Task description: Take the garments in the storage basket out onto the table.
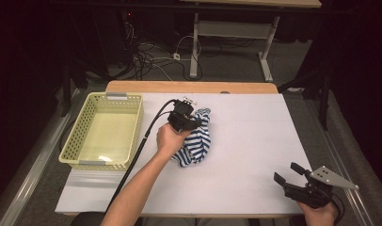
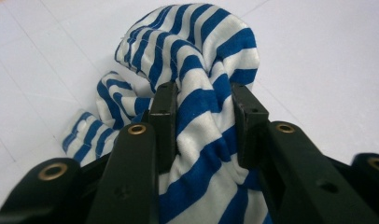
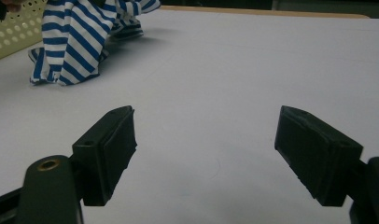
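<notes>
A blue-and-white striped cloth [image 1: 199, 142] lies bunched on the white table top [image 1: 255, 136], left of its middle. My left gripper [image 1: 191, 120] reaches down onto the cloth's upper part from the person's hand. In the left gripper view the striped cloth [image 2: 197, 60] is pinched in a thick fold between the two black pads [image 2: 165, 116], so my left gripper [image 2: 201, 100] is shut on it. My right gripper [image 1: 286, 171] rests low at the table's near right corner, with its jaws wide apart. The right gripper [image 3: 204, 140] has only bare table between its pads, and the cloth [image 3: 71, 42] hangs far off at upper left.
A pale yellow perforated basket [image 1: 132, 127] stands at the table's left side, close beside the cloth, and its wall [image 3: 15, 32] shows in the right gripper view. A black cable trails from the left gripper along the forearm. Cables and table legs lie on the floor beyond the far edge.
</notes>
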`<state>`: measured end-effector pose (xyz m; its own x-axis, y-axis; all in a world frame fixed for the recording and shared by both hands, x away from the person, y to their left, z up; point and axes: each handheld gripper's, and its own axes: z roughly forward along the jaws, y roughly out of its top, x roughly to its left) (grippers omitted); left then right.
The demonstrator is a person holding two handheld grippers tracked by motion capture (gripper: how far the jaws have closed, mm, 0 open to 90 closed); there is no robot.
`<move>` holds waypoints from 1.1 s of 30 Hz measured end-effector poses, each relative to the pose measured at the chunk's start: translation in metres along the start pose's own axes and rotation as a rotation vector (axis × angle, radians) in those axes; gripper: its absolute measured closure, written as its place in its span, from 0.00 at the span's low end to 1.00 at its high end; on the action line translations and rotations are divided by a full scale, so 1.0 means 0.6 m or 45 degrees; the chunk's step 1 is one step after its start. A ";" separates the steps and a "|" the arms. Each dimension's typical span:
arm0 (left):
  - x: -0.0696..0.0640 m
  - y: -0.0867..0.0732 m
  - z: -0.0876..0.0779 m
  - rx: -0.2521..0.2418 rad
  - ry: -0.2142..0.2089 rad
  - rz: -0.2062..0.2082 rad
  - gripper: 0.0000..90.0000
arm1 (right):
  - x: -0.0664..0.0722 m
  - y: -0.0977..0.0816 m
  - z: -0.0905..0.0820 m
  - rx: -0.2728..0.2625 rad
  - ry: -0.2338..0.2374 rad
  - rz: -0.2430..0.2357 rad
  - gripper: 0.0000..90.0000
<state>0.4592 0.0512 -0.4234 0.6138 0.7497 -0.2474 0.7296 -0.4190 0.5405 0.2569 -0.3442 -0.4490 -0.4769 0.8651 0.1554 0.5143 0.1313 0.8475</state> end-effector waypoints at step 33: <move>0.008 -0.009 0.018 0.037 0.004 -0.009 0.37 | 0.000 0.000 0.001 0.008 0.009 0.003 0.24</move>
<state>0.4616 0.0517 -0.4362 0.6078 0.7543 -0.2483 0.7423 -0.4284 0.5153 0.2574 -0.3443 -0.4491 -0.4807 0.8620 0.1612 0.5198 0.1321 0.8440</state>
